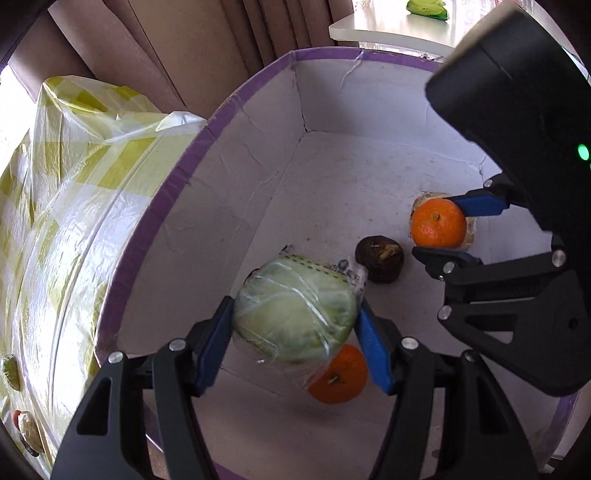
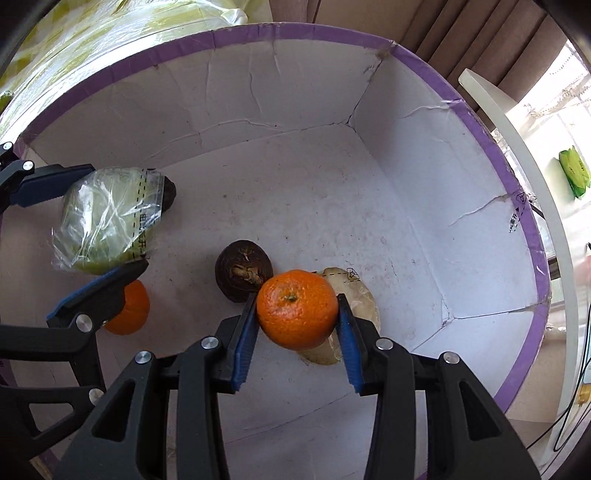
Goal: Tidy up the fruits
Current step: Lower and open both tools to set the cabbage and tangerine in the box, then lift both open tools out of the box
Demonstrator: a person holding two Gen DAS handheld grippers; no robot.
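Note:
Both grippers are inside a white cardboard box with a purple rim [image 1: 192,155] [image 2: 517,192]. My left gripper [image 1: 295,332] [image 2: 99,232] is shut on a plastic-wrapped green fruit [image 1: 295,310] [image 2: 103,218], held above the box floor. My right gripper [image 2: 297,325] [image 1: 439,225] is shut on an orange [image 2: 297,308] [image 1: 439,223]. A second orange [image 1: 340,376] [image 2: 129,308] lies on the floor under the left gripper. A dark brown fruit [image 1: 378,258] [image 2: 243,269] lies between the grippers. A pale wrapped fruit [image 2: 354,295] lies under the held orange.
A table with a yellow-checked cloth under clear plastic [image 1: 74,206] stands left of the box. A white table [image 1: 388,29] with a green packet [image 1: 428,7] [image 2: 574,171] lies beyond the box. Brown curtains [image 1: 184,48] hang behind.

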